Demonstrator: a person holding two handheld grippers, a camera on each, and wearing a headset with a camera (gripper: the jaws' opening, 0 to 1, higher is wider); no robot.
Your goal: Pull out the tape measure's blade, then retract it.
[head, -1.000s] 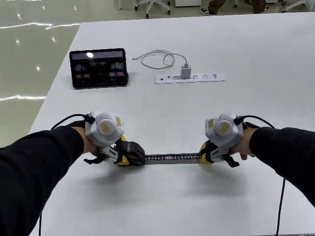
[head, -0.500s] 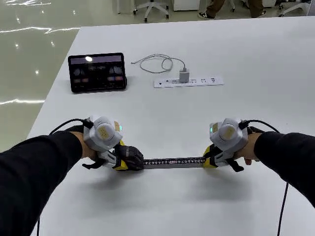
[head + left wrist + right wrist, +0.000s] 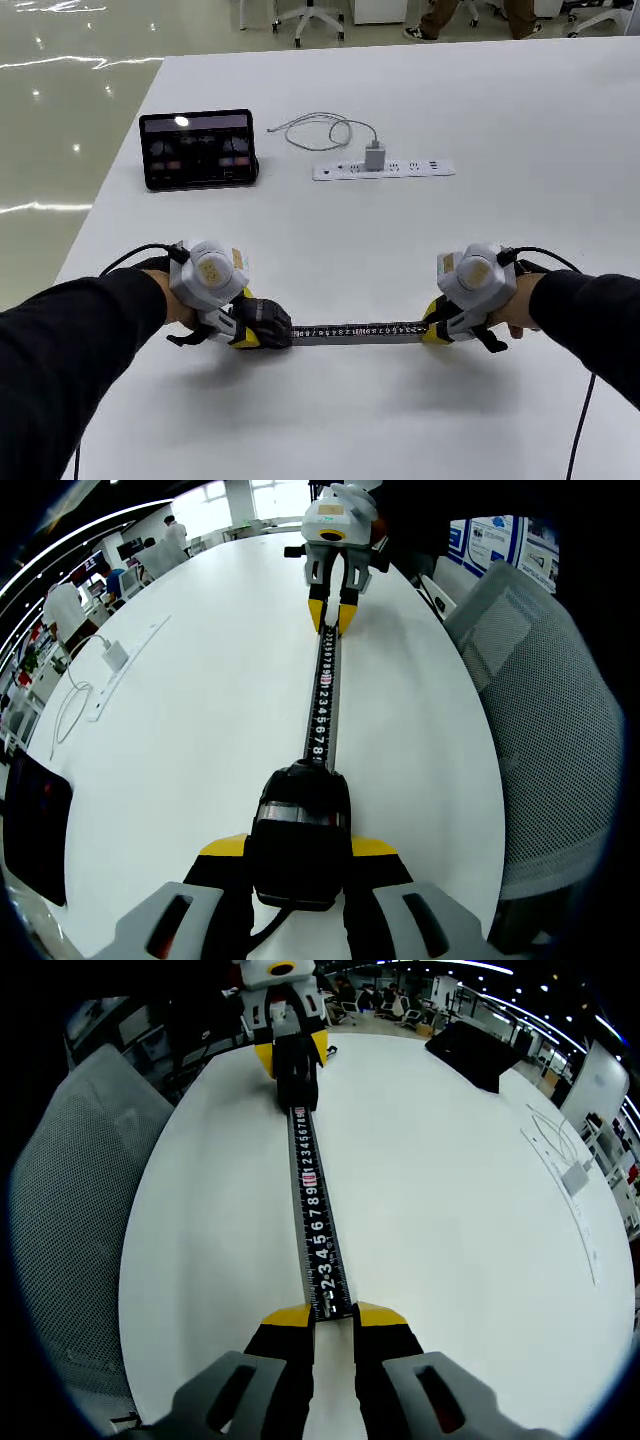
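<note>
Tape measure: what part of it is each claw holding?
The left claw clamps the tape measure's black case; the right claw pinches the blade at its free end.

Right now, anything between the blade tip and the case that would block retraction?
Nothing visible. The blade runs over bare table from the right gripper, shut on its tip, to the case in the left gripper. Tablet and power strip sit well off.

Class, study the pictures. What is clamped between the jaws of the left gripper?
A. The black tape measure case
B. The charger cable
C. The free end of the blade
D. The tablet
A: in the left gripper view, the left gripper is closed on the black tape measure case, while the right gripper pinches the end of the blade.
</note>
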